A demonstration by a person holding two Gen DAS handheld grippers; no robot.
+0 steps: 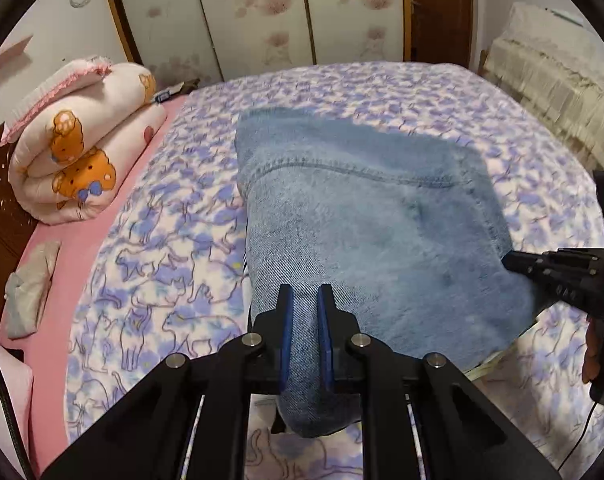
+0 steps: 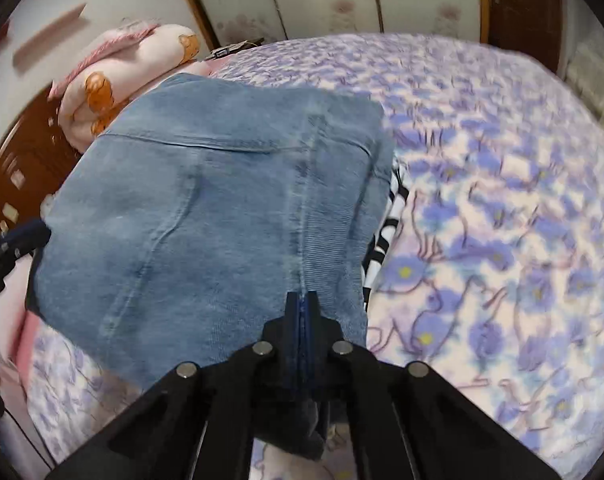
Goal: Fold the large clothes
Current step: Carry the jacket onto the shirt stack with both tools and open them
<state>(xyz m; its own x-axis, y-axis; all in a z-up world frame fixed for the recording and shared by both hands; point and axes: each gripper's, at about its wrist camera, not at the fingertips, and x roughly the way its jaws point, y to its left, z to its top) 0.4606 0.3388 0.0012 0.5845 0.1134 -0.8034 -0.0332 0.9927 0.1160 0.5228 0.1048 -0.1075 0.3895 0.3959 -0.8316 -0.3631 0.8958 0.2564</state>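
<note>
A large blue denim garment [image 1: 361, 220] is held up off the bed, stretched between both grippers. My left gripper [image 1: 305, 292] is shut on a thick fold of its near left edge, with denim filling the gap between the blue pads. At the right of the left wrist view, my right gripper [image 1: 513, 262] bites the garment's other corner. In the right wrist view the denim [image 2: 206, 208] spreads ahead and to the left, and the right gripper [image 2: 302, 298] is shut tight on its near edge along a seam. The left gripper [image 2: 38, 232] shows at the far left edge.
The bed carries a purple cat-print blanket [image 1: 162, 260] over a pink sheet [image 1: 50, 320]. A rolled pink bear-print quilt [image 1: 82, 148] and a folded grey cloth [image 1: 30, 288] lie at the left. A black-and-white striped cloth [image 2: 385, 216] peeks from under the denim. Wardrobe doors [image 1: 262, 12] stand behind.
</note>
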